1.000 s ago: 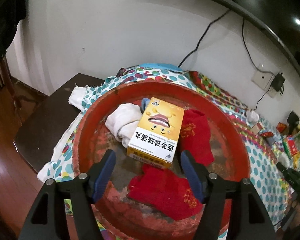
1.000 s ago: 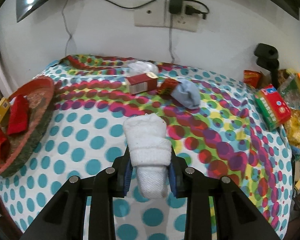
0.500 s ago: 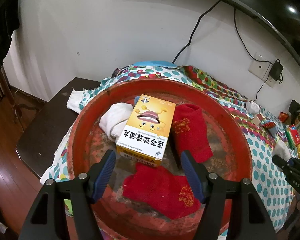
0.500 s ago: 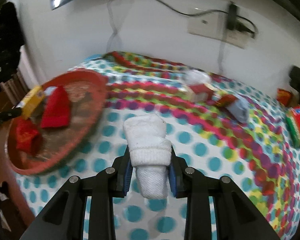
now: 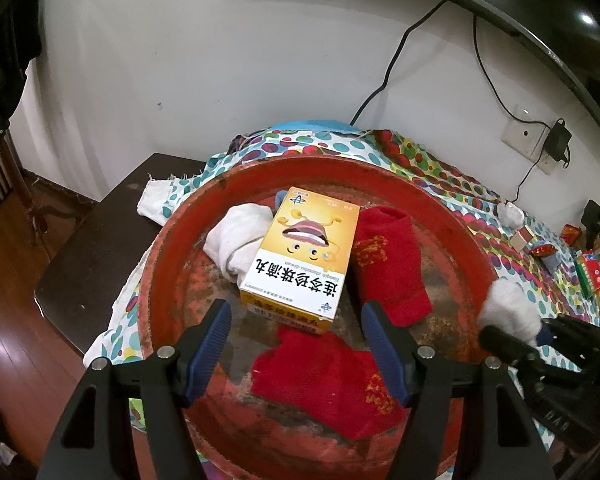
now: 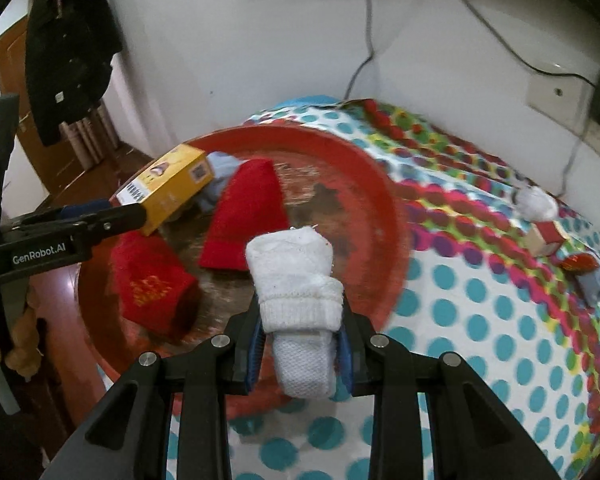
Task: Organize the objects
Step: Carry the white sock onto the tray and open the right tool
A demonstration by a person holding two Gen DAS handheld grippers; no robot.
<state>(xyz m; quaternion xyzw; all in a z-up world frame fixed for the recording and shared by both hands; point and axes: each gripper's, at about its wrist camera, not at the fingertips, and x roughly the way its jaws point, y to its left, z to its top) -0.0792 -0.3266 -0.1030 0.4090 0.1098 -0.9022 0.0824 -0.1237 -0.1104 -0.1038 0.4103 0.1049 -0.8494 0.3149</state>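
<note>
White sock roll (image 6: 296, 280) squeezed tight in right gripper (image 6: 300, 344), now carried left over the near rim of the red tray (image 6: 383, 200); a second ago out over the dotted cloth (image 6: 479, 320). Close to dropping in. Left gripper (image 5: 296, 344) spread wide, empty, near yellow box (image 5: 300, 256). Behind: white wall, cords.

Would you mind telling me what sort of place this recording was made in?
Probably a room in a home: a table under a polka-dot cloth, a wall socket with a charger plugged in, dark clothing hung near a wooden door.
</note>
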